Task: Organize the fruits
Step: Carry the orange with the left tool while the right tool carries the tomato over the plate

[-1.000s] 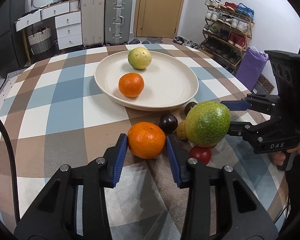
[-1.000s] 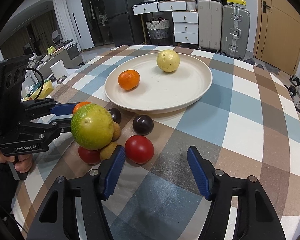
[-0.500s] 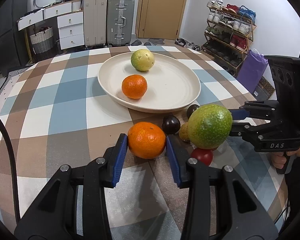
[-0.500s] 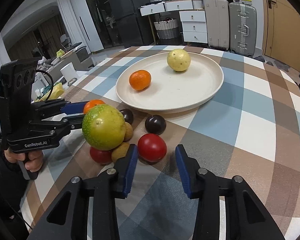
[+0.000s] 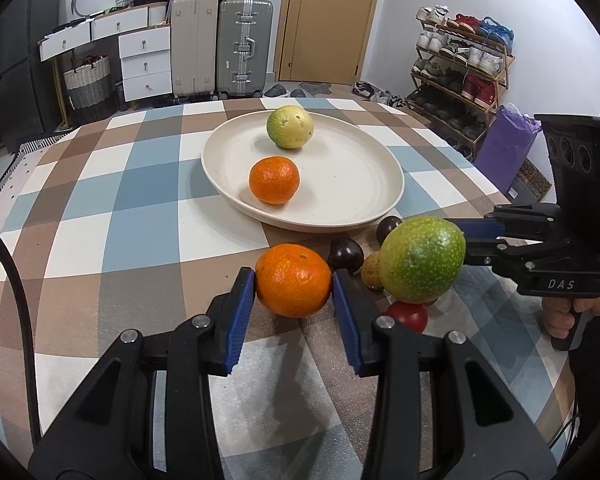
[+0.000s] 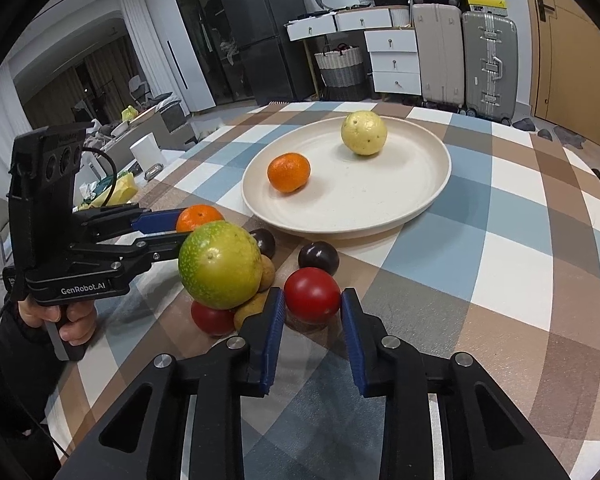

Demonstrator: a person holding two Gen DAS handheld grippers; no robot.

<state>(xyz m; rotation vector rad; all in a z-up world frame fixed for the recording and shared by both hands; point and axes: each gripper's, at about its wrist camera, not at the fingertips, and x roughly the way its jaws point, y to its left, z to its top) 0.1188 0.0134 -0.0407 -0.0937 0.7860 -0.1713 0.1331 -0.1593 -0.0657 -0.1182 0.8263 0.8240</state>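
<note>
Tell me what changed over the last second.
The right hand-held gripper narrowed its wide-open jaws around the round red tomato-like fruit on the checked tablecloth; its blue pads now touch both sides. Unchanged: the left hand-held gripper clamps the loose orange mandarin, and the cream round plate holds one mandarin and one yellow-green fruit.

Right gripper (image 6: pixel 312 312), wide apart a second earlier, now clamped on the red fruit (image 6: pixel 312 295).
</note>
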